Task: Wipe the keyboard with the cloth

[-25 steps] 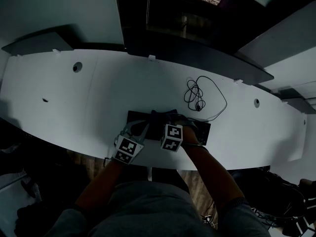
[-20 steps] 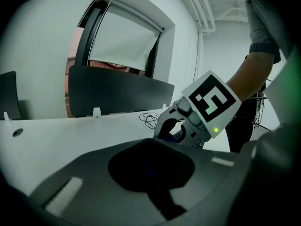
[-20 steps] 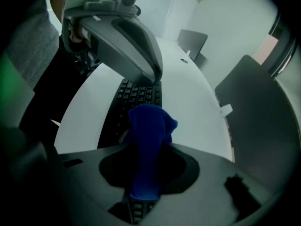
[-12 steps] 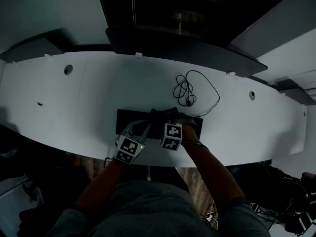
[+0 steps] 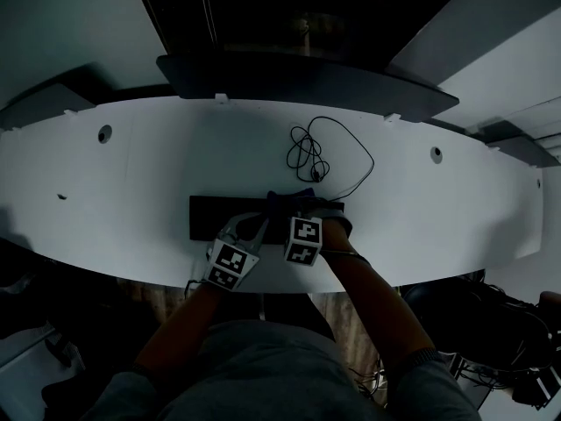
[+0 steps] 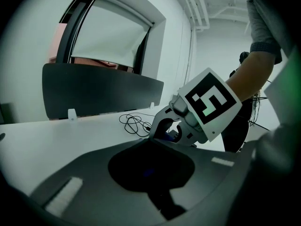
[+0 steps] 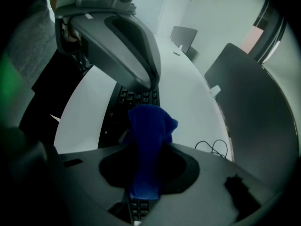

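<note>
So the cloth (image 7: 148,126) was a deep blue rag, soft and floppy looking, bunched into a thick fold with a rounded lump sticking out past the fingertips of the right gripper (image 7: 148,147). Those jaws were clamped on it about mid-fold, with a tail hanging back behind the fingers toward the camera. My guess is it weighs next to nothing and won't slip, but being that limp it'll just fold over if you push with the loose end. I'd keep the grip close to the bunched part so the pad past the fingertips stays firm enough to scrub with. The keyboard (image 7: 123,112) was a flat black slab with low dark keys, lying on the white desk (image 5: 131,174) right under and just ahead of the right fingers. The cloth lump sat over its key rows, though I couldn't tell if it was actually pressing down. It looked rigid but light, so I reckon it could skate around under a hard wipe. The left gripper (image 6: 151,141) had its jaws closed together with nothing between them that I could see. From the right gripper view, its tip pointed down at the keys just beyond the cloth, maybe steadying the board, hard to say. A loose black cable (image 5: 320,156) was coiled on the desk well beyond both sets of fingertips, clear of everything.
</note>
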The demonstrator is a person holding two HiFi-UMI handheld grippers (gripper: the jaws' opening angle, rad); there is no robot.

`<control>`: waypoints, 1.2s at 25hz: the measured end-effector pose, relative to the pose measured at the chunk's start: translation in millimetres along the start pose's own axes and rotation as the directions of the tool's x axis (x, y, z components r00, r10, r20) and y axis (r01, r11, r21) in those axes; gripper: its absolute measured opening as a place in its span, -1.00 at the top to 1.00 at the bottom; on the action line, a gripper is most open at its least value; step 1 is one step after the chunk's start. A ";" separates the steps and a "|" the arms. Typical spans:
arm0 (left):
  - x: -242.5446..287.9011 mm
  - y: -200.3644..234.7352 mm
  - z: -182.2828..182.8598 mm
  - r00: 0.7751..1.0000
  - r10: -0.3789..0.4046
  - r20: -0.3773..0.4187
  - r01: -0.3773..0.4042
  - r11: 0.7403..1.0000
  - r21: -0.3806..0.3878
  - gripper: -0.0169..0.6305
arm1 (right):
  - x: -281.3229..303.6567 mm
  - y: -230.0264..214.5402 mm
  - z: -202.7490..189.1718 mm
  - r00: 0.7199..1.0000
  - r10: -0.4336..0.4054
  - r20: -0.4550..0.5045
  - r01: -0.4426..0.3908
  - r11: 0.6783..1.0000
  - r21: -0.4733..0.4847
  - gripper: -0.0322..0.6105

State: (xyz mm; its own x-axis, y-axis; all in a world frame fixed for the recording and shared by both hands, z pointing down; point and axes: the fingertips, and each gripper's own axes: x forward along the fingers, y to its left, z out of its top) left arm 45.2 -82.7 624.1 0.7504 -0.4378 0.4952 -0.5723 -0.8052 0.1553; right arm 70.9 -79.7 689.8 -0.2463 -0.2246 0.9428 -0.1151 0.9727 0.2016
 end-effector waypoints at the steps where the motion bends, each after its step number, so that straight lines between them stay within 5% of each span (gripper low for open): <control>1: 3.3 -3.1 1.2 1.000 -0.005 -0.001 0.005 1.000 0.002 0.92 | -1.4 1.0 -5.2 1.000 0.002 -0.008 -0.002 1.000 -0.001 0.53; 30: 81.9 -72.3 17.9 1.000 0.003 -0.003 -0.003 0.997 -0.072 0.92 | -31.4 7.5 -134.1 0.997 0.001 -0.081 -0.001 1.000 0.001 0.53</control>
State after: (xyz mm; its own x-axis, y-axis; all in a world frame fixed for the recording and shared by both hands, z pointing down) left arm 154.0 -67.5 638.2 0.7478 -0.4385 0.4985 -0.5968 -0.7730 0.2152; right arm 206.8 -57.5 697.2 -0.1674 -0.2176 0.9616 -0.1158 0.9729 0.2000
